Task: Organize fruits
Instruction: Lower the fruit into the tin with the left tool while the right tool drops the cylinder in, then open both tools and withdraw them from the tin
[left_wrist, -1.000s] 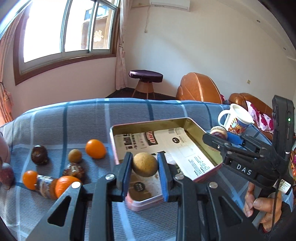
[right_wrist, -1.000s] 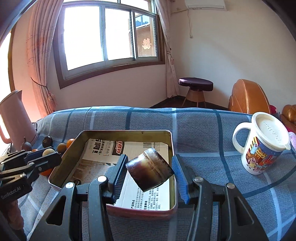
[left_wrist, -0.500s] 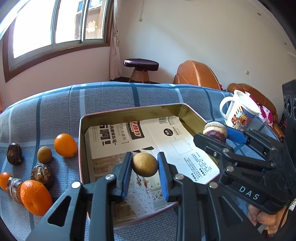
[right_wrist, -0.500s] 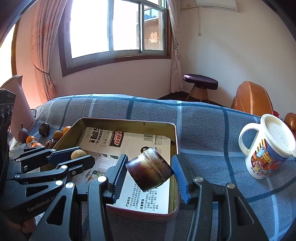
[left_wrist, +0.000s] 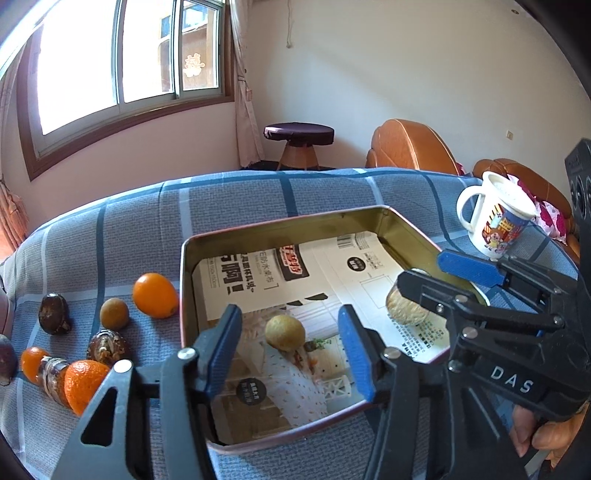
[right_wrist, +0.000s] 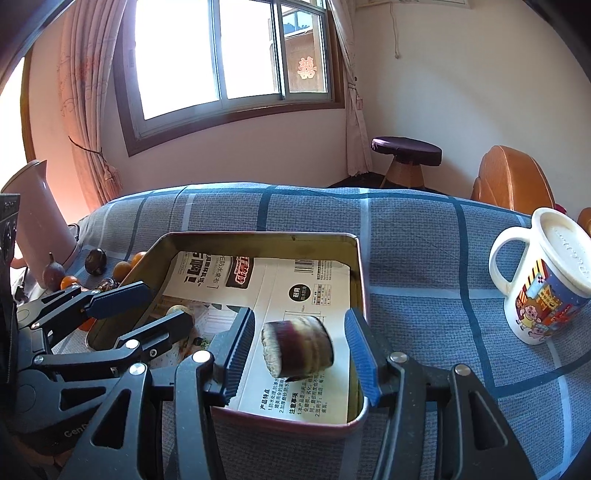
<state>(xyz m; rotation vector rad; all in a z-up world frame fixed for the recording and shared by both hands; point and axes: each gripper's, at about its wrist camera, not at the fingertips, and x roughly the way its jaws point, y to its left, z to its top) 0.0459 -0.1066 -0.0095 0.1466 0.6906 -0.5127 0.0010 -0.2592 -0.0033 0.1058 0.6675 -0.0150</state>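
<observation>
- While your left gripper (left_wrist: 291, 350) hangs over the shallow gold-coloured metal tin (left_wrist: 258, 230), its blue-padded jaws are opening, and the small round tan fruit (left_wrist: 284, 332) sits between them on the printed paper that lines the tin, touching neither pad.
- Your right gripper (right_wrist: 301, 347) hovers over the tin's near right corner, and its jaws are opening too; the short brown-and-purple cut cylinder of fruit (right_wrist: 297, 347) lies tilted between the pads with a gap on each side, a little blurred, so you are no longer clamping it.
- From the left wrist view you see that same cut piece (left_wrist: 404, 308) partly hidden behind the right gripper's black fingers, inside the tin's right half.
- Left of the tin, on the blue checked cloth (left_wrist: 110, 236), the other fruit lies loose: a smooth orange one (left_wrist: 155, 295) just beside the tin's left wall, a small tan one (left_wrist: 114, 314) next to it, a dark brown one (left_wrist: 54, 314) farther left, a mottled brown one (left_wrist: 107, 345) nearer you, and a rough orange one (left_wrist: 85, 384) nearest.
- Right of the tin, well apart from it, the white lidded mug with a cartoon print (right_wrist: 546, 280) stands upright on the cloth.
- At the far left of the tin, a pale pink jug (right_wrist: 37, 218) stands at the cloth's edge.
</observation>
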